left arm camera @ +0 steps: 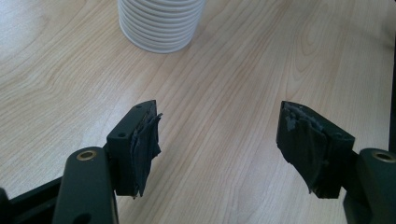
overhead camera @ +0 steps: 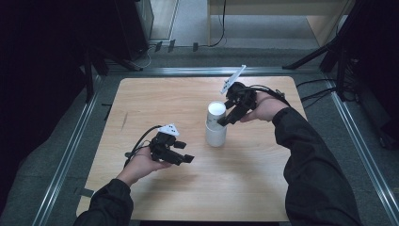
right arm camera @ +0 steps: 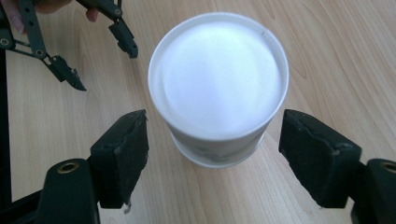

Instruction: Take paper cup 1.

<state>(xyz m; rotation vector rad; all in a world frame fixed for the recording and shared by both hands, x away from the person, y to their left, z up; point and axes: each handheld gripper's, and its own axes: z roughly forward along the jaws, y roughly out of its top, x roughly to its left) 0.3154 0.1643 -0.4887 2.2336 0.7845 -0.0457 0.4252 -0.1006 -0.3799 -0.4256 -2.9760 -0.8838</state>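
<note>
The right hand-held gripper (right arm camera: 212, 149) has its jaws spread wide on either side of a white paper cup (right arm camera: 218, 84), touching neither wall; the cup stands upside down atop a stack of cups (overhead camera: 216, 134) at the centre of the table (overhead camera: 141, 99). The left hand-held gripper (left arm camera: 219, 140), lower left in the high view, is spread wide and empty, over bare wood near the ribbed stack. No readable writing.

The left gripper (overhead camera: 184, 151) hovered low, jaws spread; the right gripper (overhead camera: 225, 118) angled downward, jaws wide apart.
</note>
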